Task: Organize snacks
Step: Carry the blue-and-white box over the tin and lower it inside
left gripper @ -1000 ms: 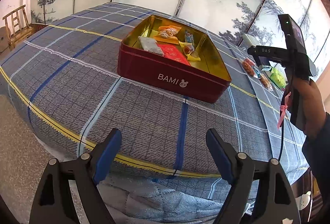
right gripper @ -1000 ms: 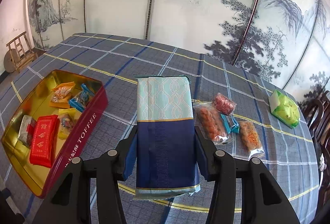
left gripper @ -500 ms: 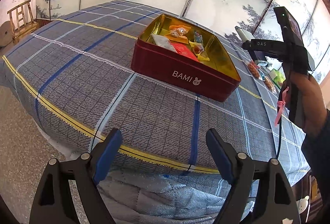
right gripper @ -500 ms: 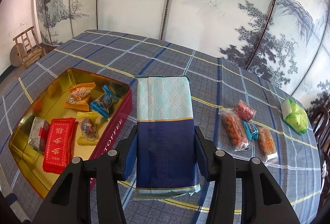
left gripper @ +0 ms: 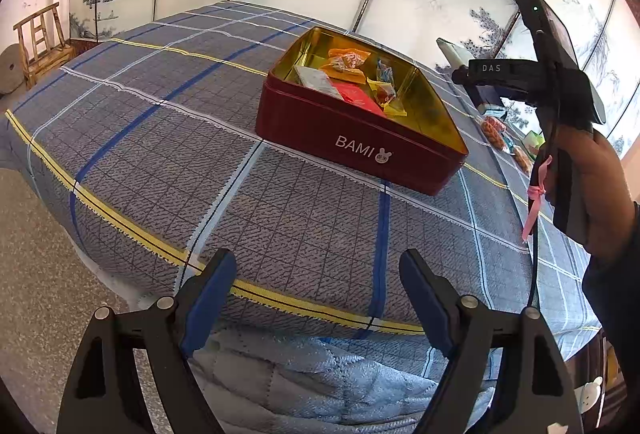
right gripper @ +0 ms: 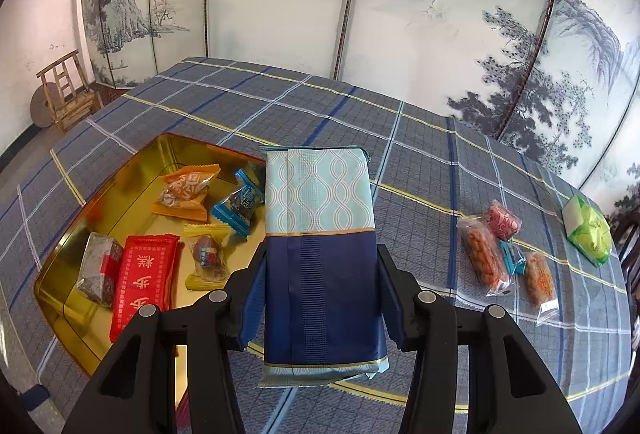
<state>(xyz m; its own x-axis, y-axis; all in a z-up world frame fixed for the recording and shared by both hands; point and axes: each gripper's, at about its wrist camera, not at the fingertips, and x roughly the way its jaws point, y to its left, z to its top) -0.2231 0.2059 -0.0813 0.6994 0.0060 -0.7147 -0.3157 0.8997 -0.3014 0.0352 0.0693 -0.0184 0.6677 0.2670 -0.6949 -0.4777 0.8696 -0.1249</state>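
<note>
My right gripper (right gripper: 320, 298) is clamped on a blue and pale-teal snack packet (right gripper: 320, 246), its blue pads pressing both long sides of the darker lower half, with the patterned upper half standing out ahead of the fingers. I hold it above the worktop (right gripper: 420, 162), which wears a blue-grey plaid cloth, with the packet over the near right corner of the red BAMI tin (right gripper: 120, 170).

Inside the tin, all left of the packet, I see an orange wrapped sweet (right gripper: 186, 190), a blue wrapped candy (right gripper: 239, 204), a yellow wrapped candy (right gripper: 206, 254), a flat red packet (right gripper: 144, 282) and a grey-brown wrapped block (right gripper: 98, 266) at the tin's left side.

On the cloth, well to the right of the tin, lie a clear bag of orange nuts (right gripper: 482, 258), a pink-red wrapped snack (right gripper: 503, 222), a small teal candy (right gripper: 511, 258) and another clear orange bag (right gripper: 540, 278), closely grouped. A green packet (right gripper: 588, 232) sits farther right of them.

My left gripper (left gripper: 316, 294) is released and empty, jaws spread wide over the worktop's near edge, with the tin (left gripper: 360, 138) ahead of it. From that side, the person's right hand (left gripper: 592, 190) shows, gripping the other tool's handle.
</note>
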